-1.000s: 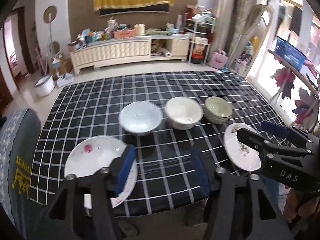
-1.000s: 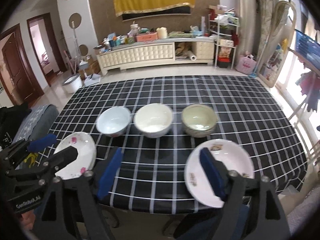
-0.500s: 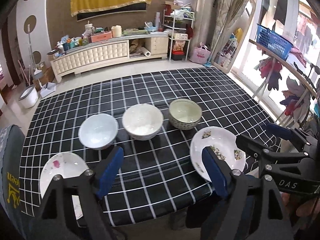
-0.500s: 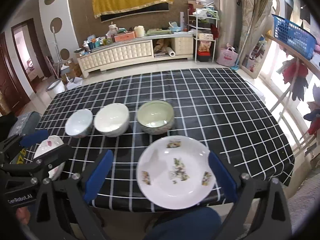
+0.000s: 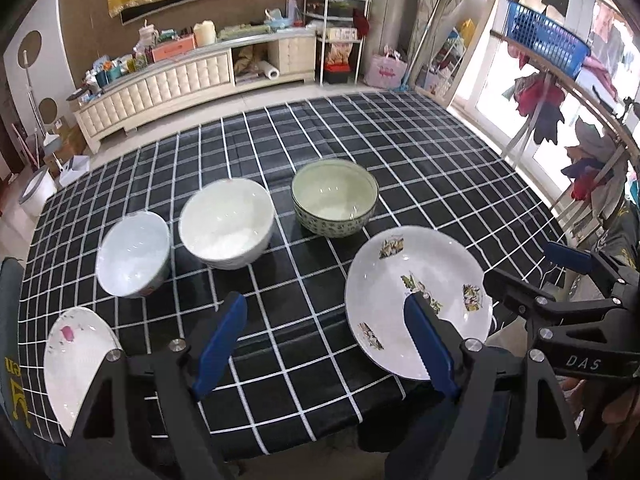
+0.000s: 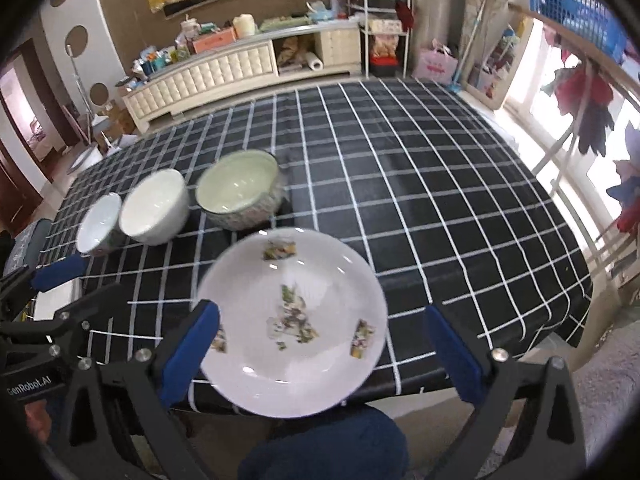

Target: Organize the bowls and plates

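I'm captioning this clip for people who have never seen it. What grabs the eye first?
The black tablecloth with its white grid fills both views. Three bowls stand in a row across its middle: pale blue bowl, white bowl, green-patterned bowl. Nearer, the flowered plate lies between the open right tongs, and a pink-spotted plate sits at the near left corner.

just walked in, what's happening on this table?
A person holds a hand-held gripper in each hand over a black checked tablecloth; both are open and grip nothing. The right hand-held gripper hangs over the near-edge flower-decal plate, which shows between its fingers. The left hand-held gripper hangs above bare cloth. A row of three bowls stands behind: pale blue bowl, white bowl, green-patterned bowl. A second plate lies at the near left corner.
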A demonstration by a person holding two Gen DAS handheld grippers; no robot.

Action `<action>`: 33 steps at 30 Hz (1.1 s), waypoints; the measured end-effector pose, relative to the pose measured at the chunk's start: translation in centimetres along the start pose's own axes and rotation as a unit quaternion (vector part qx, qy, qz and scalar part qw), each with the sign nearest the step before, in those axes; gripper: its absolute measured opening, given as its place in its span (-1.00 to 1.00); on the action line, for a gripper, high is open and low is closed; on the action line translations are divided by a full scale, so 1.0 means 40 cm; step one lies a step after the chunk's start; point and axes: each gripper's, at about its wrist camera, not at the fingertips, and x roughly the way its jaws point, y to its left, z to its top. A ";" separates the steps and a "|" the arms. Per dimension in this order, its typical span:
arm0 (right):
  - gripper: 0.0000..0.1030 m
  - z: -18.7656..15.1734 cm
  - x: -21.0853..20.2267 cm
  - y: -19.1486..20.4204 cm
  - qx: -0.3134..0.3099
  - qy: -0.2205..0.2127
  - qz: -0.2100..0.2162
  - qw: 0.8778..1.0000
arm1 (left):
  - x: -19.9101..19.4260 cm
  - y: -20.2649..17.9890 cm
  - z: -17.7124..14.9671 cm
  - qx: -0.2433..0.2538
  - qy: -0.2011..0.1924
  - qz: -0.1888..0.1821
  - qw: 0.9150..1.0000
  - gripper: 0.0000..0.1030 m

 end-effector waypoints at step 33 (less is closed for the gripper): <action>-0.31 -0.039 0.196 -0.080 -0.012 0.084 0.022 0.996 | 0.345 -0.083 -0.061 -0.005 0.149 -0.032 0.988 -0.62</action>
